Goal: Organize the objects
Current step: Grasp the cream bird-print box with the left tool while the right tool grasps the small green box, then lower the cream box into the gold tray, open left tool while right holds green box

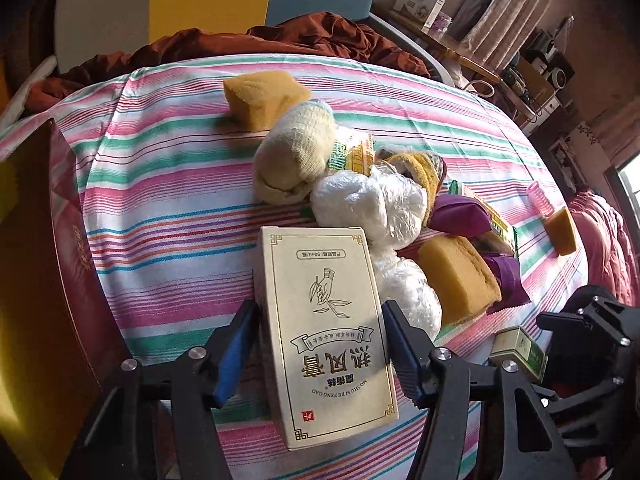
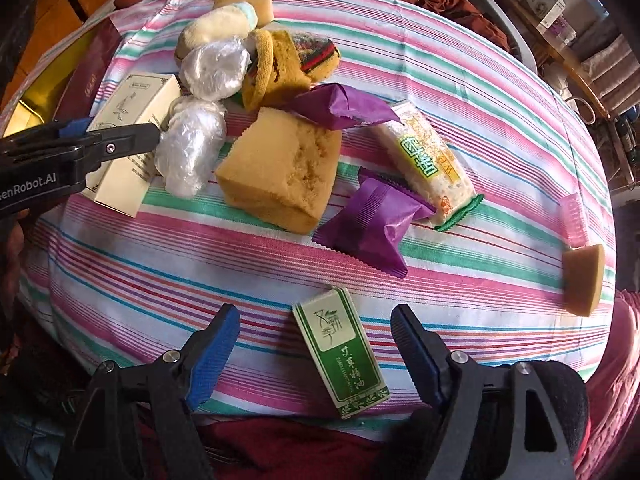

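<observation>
My left gripper [image 1: 320,320] is closed around a tall cream box [image 1: 328,332] with Chinese print and holds it by its long sides above the striped bedsheet [image 1: 168,216]. The same box [image 2: 128,136] and the left gripper [image 2: 120,136] show at the left of the right wrist view. My right gripper [image 2: 316,328] is open, its fingers on either side of a small green and white box [image 2: 340,348] that lies flat on the sheet. That green box also shows in the left wrist view [image 1: 518,350].
A pile sits mid-bed: yellow sponges [image 2: 280,168], plastic-wrapped white bundles [image 2: 192,152], cream sock roll [image 1: 292,152], purple packets [image 2: 372,228], a snack bar [image 2: 428,164]. A maroon box [image 1: 52,280] stands at the left. Another sponge [image 2: 584,280] lies at the right edge.
</observation>
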A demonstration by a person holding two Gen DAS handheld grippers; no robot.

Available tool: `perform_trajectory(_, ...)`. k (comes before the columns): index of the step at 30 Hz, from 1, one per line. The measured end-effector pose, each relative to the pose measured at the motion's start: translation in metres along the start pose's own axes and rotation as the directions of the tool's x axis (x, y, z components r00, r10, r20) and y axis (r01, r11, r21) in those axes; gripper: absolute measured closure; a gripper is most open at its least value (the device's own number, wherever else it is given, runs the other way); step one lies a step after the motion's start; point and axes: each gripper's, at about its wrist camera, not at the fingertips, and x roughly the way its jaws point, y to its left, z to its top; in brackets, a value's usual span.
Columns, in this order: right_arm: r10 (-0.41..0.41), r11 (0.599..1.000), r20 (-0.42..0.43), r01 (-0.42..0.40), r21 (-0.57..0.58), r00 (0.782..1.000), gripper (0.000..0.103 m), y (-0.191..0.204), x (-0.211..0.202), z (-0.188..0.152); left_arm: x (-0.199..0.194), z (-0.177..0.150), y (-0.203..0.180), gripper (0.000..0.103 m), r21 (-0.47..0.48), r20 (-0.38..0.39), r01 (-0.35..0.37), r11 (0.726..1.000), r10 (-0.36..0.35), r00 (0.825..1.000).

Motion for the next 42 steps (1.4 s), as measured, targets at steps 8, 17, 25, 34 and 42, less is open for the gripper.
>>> perform_trajectory(8, -0.052, 0.996, -0.110, 0.044, -0.078, 0.993, 0.071, 0.003, 0.021, -0.009, -0.003, 0.001, -0.004, 0.046, 0.047, 0.034, -0.001, 0.999, 0.000, 0.999)
perform_trajectory(17, 0.042, 0.998, 0.020, -0.041, -0.041, 0.999, 0.072, 0.036, 0.007, 0.021, -0.028, -0.017, 0.007, 0.050, 0.024, 0.103, 0.043, 0.999, -0.046, 0.994)
perform_trajectory(25, 0.191, 0.977, 0.051, -0.185, -0.109, 0.980, 0.072, 0.085, 0.007, 0.029, -0.083, -0.027, 0.038, 0.050, -0.055, 0.216, 0.089, 0.995, -0.075, 0.974)
perform_trajectory(34, 0.211, 0.972, 0.182, -0.185, -0.147, 0.960, 0.072, 0.115, 0.019, 0.043, -0.145, -0.047, 0.091, 0.050, -0.160, 0.354, 0.027, 0.987, 0.032, 0.935)
perform_trajectory(42, 0.210, 0.971, 0.243, -0.174, -0.163, 0.947, 0.072, 0.107, 0.024, 0.049, -0.173, -0.088, 0.188, 0.050, -0.354, 0.324, -0.142, 0.924, 0.264, 0.909)
